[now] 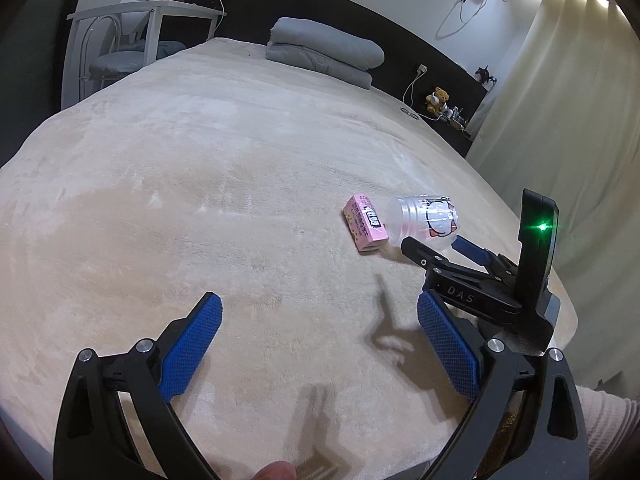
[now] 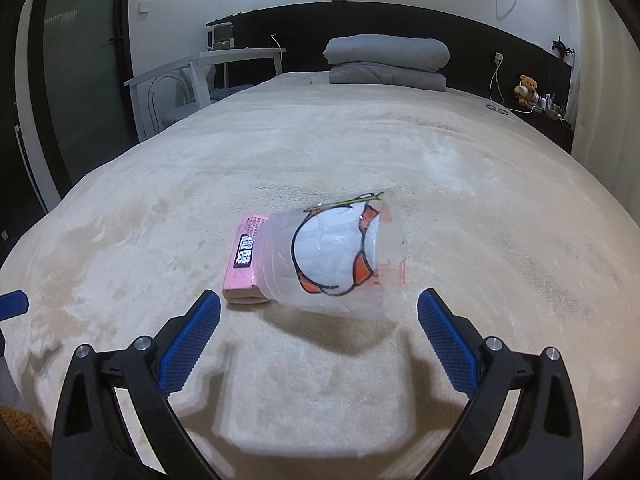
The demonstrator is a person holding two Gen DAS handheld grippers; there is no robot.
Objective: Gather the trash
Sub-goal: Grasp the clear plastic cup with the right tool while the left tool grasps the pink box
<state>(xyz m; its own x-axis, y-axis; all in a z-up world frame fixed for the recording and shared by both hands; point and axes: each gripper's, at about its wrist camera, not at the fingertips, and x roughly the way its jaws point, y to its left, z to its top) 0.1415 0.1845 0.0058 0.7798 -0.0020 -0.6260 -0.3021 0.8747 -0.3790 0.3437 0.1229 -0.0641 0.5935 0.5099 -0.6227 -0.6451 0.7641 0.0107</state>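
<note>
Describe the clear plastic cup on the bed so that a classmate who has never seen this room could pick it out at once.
Start at the wide beige bed with folded grey bedding at its far end. Near the front lie two small items side by side. The cup is the see-through one on its side with an orange and black cartoon print, next to a flat pink box.

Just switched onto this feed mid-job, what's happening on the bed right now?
A person is collecting trash off a beige bed with two handheld grippers. The right gripper is open, lined up just short of a clear plastic cup lying on its side against a pink carton; nothing is gripped. The left gripper is open and empty, farther back.
</note>
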